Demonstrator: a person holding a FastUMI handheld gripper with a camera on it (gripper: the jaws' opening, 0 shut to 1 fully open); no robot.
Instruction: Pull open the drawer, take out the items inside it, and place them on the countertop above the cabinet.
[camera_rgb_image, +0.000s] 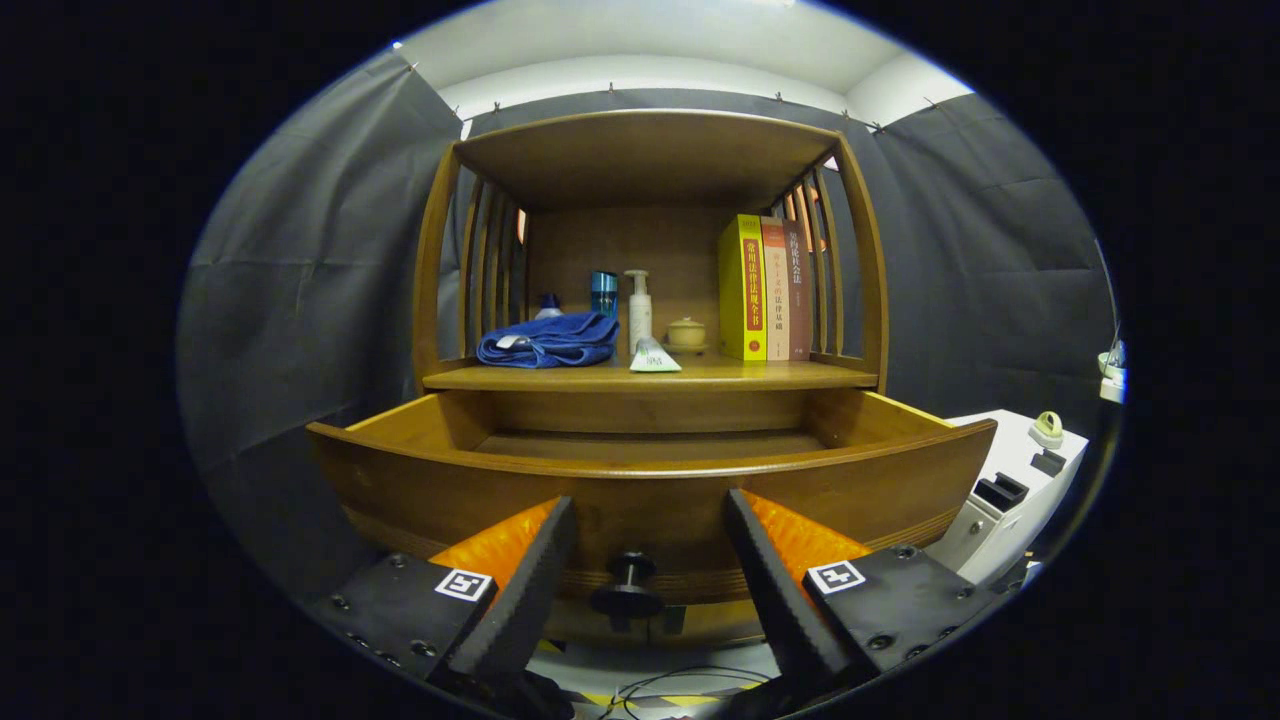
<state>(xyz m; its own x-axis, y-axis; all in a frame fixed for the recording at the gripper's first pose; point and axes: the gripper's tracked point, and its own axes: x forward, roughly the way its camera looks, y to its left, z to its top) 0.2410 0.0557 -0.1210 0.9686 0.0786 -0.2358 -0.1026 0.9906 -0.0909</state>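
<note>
The gripper (650, 530) has its fingers spread wide, pinching nothing, and the dark knob (627, 580) of the drawer (650, 480) sits in the gap between them, untouched on either side. The drawer is pulled out toward the fingers – its curved wooden front runs across just ahead of the tips, and the part of its floor that shows past the front looks bare, though the near part is hidden. Above it, at twelve o'clock from the knob, lies the countertop (760, 376) of the cabinet (650, 160), with a folded blue towel (550, 340) at about eleven o'clock, a pale tube (654, 358) lying at its right end, and behind them a blue-capped container (604, 293), a white pump bottle (639, 308) and a small lidded pot (686, 333). Three upright books (766, 288) stand at one o'clock against the slatted side. At three o'clock from the drawer, a white machine (1010, 490) stands apart from the cabinet.
</note>
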